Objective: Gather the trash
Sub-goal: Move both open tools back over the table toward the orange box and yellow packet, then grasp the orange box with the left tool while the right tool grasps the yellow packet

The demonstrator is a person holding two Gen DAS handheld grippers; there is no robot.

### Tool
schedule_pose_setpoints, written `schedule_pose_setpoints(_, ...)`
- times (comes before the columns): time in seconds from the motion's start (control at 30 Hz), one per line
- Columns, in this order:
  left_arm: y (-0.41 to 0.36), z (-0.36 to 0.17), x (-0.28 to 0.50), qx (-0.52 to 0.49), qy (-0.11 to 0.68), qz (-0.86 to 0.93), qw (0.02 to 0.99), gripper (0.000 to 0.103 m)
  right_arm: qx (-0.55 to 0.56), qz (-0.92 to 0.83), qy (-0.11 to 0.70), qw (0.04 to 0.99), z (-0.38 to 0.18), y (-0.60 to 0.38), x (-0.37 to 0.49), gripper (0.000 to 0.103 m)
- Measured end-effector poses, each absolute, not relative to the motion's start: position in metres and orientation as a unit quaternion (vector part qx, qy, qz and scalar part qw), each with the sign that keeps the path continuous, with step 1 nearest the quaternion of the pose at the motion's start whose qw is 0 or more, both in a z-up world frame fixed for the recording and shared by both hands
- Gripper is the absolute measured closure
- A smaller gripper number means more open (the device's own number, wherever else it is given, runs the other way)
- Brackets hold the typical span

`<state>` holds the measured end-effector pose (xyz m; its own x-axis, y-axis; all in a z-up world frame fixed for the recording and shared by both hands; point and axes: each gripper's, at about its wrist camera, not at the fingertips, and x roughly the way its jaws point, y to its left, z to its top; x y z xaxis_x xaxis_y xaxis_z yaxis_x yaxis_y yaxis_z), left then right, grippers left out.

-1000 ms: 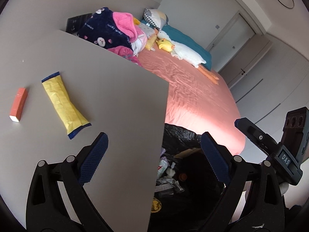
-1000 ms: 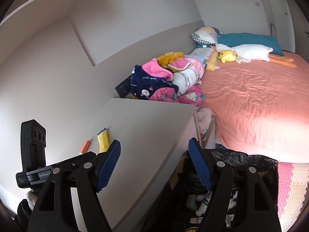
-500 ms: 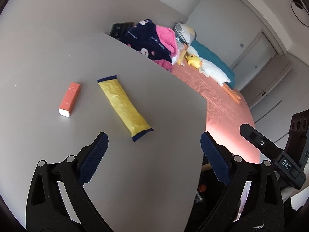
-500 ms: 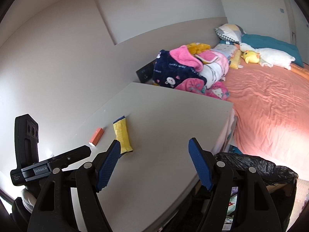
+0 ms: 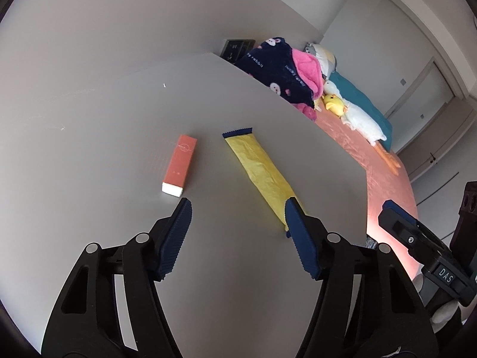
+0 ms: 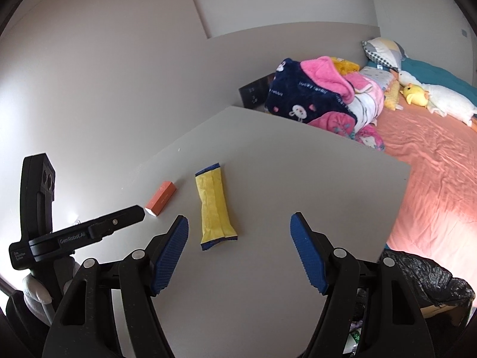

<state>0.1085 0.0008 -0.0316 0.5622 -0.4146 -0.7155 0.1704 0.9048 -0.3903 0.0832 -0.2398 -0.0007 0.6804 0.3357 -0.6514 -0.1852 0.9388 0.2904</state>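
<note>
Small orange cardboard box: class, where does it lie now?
In both views the small orange cardboard box lies flat on the grey tabletop, left of the yellow snack wrapper.

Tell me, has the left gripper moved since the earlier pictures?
Yes. The left gripper has come from the table's edge inward toward the orange box and yellow wrapper, its jaws closing, empty.

A heap of navy and pink fleece blankets (image 6: 316,95) sits beyond the far edge of the grey tabletop (image 6: 298,185), beside a salmon-pink bedsheet (image 6: 432,161) where a yellow plush duck (image 6: 416,95) lies near a teal pillow (image 6: 429,70).
</note>
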Motion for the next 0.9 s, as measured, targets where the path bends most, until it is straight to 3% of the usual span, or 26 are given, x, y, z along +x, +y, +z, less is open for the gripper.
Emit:
schedule_pose_setpoints(0.23, 0.01, -0.046, 0.135, -0.114, 0.447, -0.141, 0.876, 0.047, 0.089, 0.153, 0.406, 0.896, -0.019, -0.216, 0.109, 0.04)
schedule_pose_setpoints(0.43, 0.017, -0.053, 0.152, -0.1, 0.449, -0.134, 0.878, 0.047, 0.08, 0.161, 0.425, 0.887, -0.032, -0.197, 0.126, 0.04)
schedule_pose_setpoints(0.67, 0.018, -0.069, 0.169, -0.086, 0.468, -0.127, 0.87, 0.06, 0.07, 0.153, 0.46, 0.872, -0.05, -0.178, 0.145, 0.051)
schedule_pose_setpoints(0.9, 0.017, -0.074, 0.174, -0.075, 0.466, -0.122, 0.873, 0.065, 0.054, 0.148, 0.473, 0.867, -0.06, -0.166, 0.155, 0.056)
